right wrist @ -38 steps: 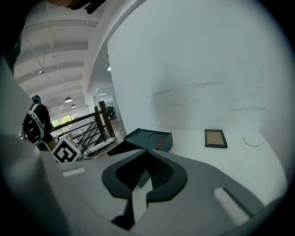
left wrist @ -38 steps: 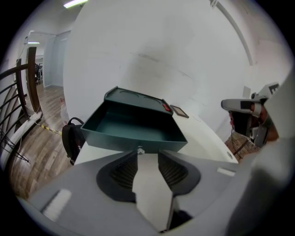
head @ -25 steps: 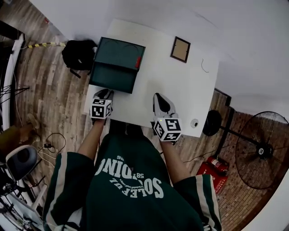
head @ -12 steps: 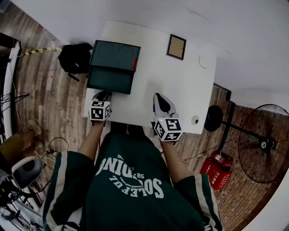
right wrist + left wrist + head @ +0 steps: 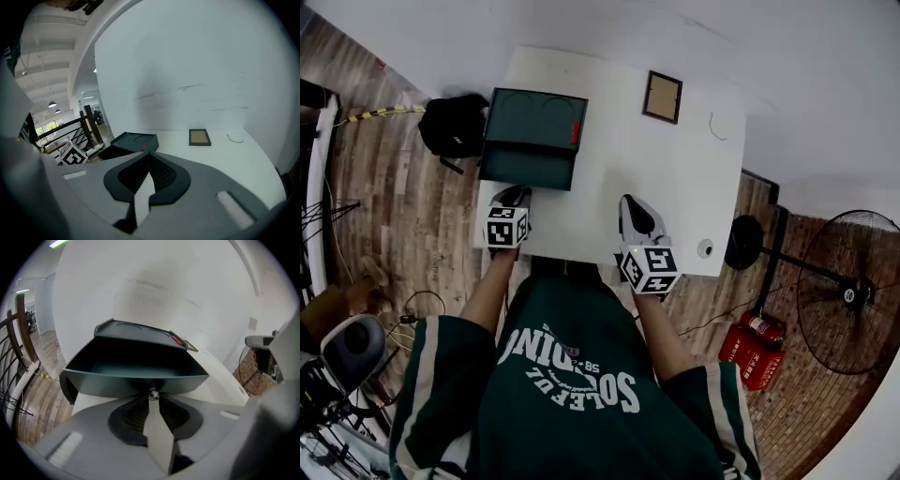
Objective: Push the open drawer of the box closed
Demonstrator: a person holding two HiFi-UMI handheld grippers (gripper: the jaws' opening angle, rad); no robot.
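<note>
A dark green box point(image 5: 536, 114) stands at the white table's point(image 5: 675, 187) left end, its drawer point(image 5: 527, 167) pulled out toward me and empty inside. My left gripper point(image 5: 514, 195) is shut, its tips right at the drawer's front panel point(image 5: 136, 380), at the small metal knob point(image 5: 153, 392). In the left gripper view the left gripper point(image 5: 153, 397) points straight at that panel. My right gripper point(image 5: 630, 204) is shut and holds nothing, over the bare table to the right of the box. From the right gripper point(image 5: 149, 154) the box point(image 5: 131, 140) lies ahead to the left.
A small picture frame point(image 5: 662, 97) lies at the table's far side, a thin cord point(image 5: 712, 127) right of it. A red tab point(image 5: 576, 131) sits on the box. A white round object point(image 5: 704, 248) rests at the near right edge. A black backpack point(image 5: 455, 122) and a fan point(image 5: 853, 291) stand on the floor.
The head view has shifted a little. My left gripper stays at the drawer's front, and the drawer seems slightly less far out. The right gripper has barely moved.
</note>
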